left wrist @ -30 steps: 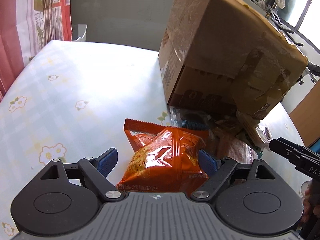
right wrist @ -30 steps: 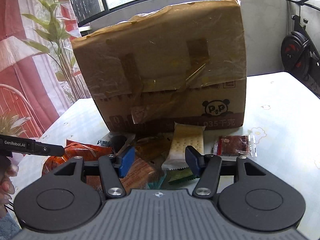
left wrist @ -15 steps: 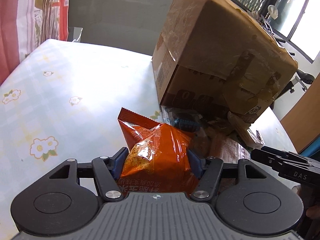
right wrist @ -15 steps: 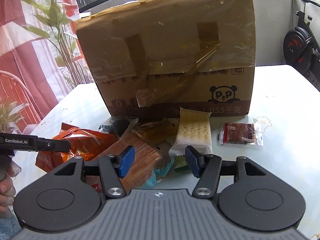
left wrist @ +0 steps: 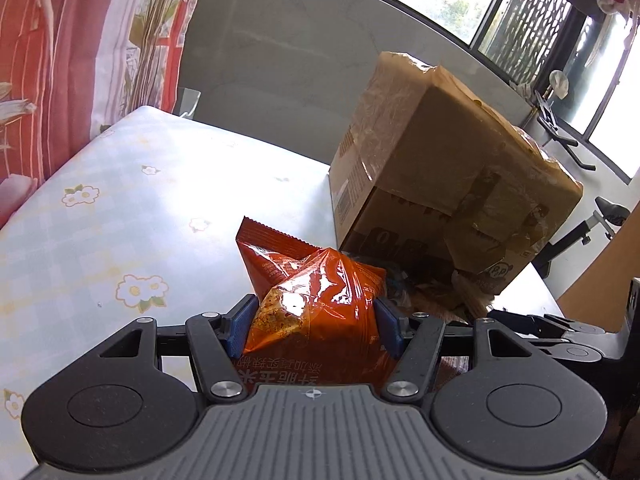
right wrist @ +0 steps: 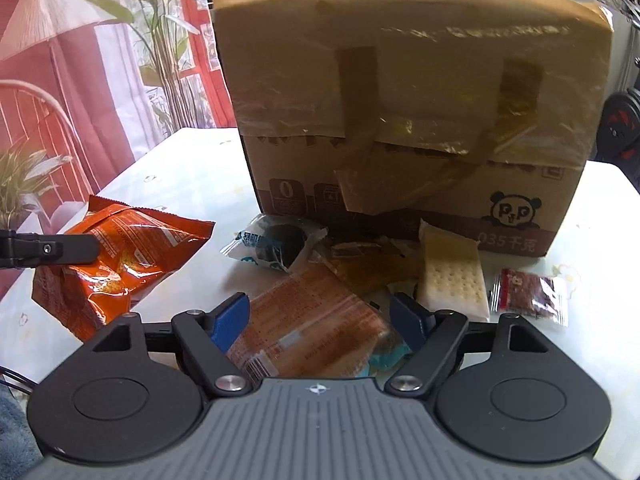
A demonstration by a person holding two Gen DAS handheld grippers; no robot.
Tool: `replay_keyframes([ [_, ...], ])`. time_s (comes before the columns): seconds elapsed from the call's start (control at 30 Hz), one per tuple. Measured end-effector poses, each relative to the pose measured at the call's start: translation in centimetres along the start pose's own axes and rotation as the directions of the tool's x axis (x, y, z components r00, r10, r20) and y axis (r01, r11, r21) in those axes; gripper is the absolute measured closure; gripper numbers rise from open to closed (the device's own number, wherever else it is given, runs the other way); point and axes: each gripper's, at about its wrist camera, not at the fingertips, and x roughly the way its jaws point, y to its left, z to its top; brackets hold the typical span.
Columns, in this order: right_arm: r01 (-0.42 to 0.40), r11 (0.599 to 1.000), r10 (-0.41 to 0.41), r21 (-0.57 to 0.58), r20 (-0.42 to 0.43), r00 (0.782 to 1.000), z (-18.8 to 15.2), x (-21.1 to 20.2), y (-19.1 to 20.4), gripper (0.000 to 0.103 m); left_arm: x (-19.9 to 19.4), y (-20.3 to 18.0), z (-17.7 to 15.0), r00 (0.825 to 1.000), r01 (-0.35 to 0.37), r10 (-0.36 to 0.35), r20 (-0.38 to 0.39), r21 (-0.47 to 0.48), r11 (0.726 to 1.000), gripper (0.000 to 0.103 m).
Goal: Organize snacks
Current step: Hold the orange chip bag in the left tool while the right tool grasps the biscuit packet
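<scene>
My left gripper [left wrist: 312, 326] is shut on an orange snack bag [left wrist: 316, 300] and holds it lifted above the table; the bag also shows in the right wrist view [right wrist: 120, 256] at the left, with a left finger [right wrist: 60, 248] against it. My right gripper [right wrist: 322, 320] is open and empty, hovering over a pile of snacks: an orange-brown biscuit pack [right wrist: 308, 328], a white cracker pack [right wrist: 452, 280], a dark cookie in a clear wrapper [right wrist: 276, 244] and a small red packet [right wrist: 528, 292]. A taped cardboard box [right wrist: 408, 120] stands behind the pile.
The table has a pale flowered cloth [left wrist: 120, 216], bare to the left of the box [left wrist: 440, 172]. Red curtains [left wrist: 52, 60] hang at the left. Exercise equipment [right wrist: 624, 136] stands at the right beyond the table.
My left gripper closed on the orange bag and lifted it off the table, up and away from the pile. My right gripper moved closer to the box and stayed open.
</scene>
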Motion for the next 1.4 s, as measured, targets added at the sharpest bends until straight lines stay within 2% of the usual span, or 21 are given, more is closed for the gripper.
replay_keyframes([
  [0.1,0.033,0.997,-0.033,-0.071,0.009,0.999,0.5,1.3,1.1,0.017,-0.3,0.3,0.0,1.0,-0.006,0.006,0.008,-0.004,1.0,0.038],
  [0.2,0.054,0.989,-0.059,-0.136,-0.033,0.998,0.4,2.6,1.9,0.017,-0.6,0.4,-0.1,1.0,-0.007,0.007,0.016,-0.007,1.0,0.038],
  [0.4,0.08,0.974,-0.086,-0.212,-0.023,0.996,-0.8,1.5,2.2,0.017,-0.6,0.3,-0.2,1.0,-0.016,0.016,0.016,-0.009,1.0,0.038],
  [0.9,0.099,0.995,-0.101,-0.022,-0.102,0.99,-3.3,-2.2,-3.0,0.009,-0.5,-0.5,-0.3,1.0,-0.007,0.007,0.003,0.019,1.0,0.038],
  [1.17,0.068,0.99,-0.053,0.125,-0.12,0.991,-4.2,-2.7,-5.4,0.01,-0.6,-0.8,-0.5,1.0,0.0,0.0,-0.008,0.034,0.999,0.038],
  [1.4,0.071,0.994,-0.059,0.081,-0.139,0.989,-4.0,-1.3,-5.0,0.013,-0.9,-0.9,-0.4,1.0,-0.006,0.006,-0.004,0.041,0.999,0.038],
])
